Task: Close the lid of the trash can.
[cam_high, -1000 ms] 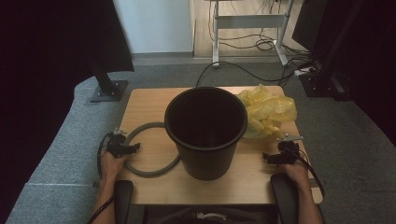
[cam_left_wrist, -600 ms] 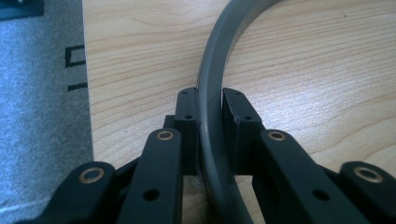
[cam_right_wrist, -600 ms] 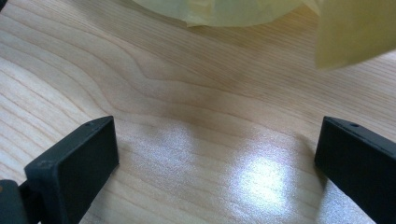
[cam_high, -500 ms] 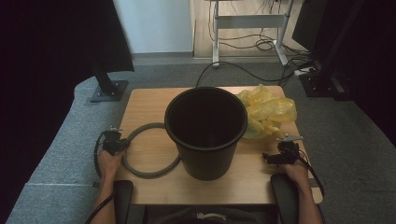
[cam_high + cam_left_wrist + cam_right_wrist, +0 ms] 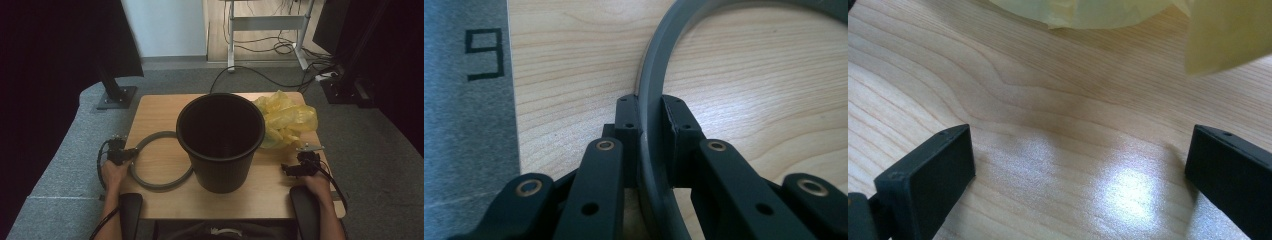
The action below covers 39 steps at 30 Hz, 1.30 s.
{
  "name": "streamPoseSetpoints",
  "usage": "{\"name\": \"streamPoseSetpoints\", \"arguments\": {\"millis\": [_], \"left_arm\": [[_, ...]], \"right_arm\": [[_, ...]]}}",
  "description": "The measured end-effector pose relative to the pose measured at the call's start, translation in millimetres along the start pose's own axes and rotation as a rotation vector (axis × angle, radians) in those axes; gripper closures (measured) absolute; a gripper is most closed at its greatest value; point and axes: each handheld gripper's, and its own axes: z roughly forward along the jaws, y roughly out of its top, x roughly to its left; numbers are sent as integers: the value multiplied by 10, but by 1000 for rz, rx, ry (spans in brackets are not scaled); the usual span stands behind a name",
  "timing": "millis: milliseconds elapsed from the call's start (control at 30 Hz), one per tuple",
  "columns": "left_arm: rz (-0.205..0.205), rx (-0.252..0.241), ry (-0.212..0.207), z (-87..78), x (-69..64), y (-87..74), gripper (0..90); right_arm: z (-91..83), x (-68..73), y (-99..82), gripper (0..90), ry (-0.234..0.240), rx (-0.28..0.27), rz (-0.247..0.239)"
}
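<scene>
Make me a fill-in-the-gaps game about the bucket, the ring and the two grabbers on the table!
1. The left gripper is clamped on the grey ____.
2. The right gripper has its jaws wide ____, with nothing between them.
3. The crumpled plastic bag beside the black bucket is coloured ____.
4. The bucket stands on a ____ table.

Missing words: ring; open; yellow; wooden

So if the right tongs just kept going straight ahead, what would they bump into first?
Probably the crumpled yellow plastic bag. The right tongs stand open over bare wooden table, and the bag lies just ahead of them. How far ahead is hard to judge.
</scene>
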Motion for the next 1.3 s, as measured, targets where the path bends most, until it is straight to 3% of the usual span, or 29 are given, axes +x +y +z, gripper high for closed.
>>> {"name": "streamPoseSetpoints", "arguments": {"millis": [200, 867, 1300], "left_arm": [[-16, -3, -43, -114, 37, 60, 792], [-12, 16, -103, -529, 58, 335, 792], [-11, 34, -109, -866, 72, 568, 791]], "right_arm": [[0, 0, 0, 0, 0, 0, 0], [0, 0, 0, 0, -1, 0, 0], [-1, 0, 0, 0, -1, 0, 0]]}}
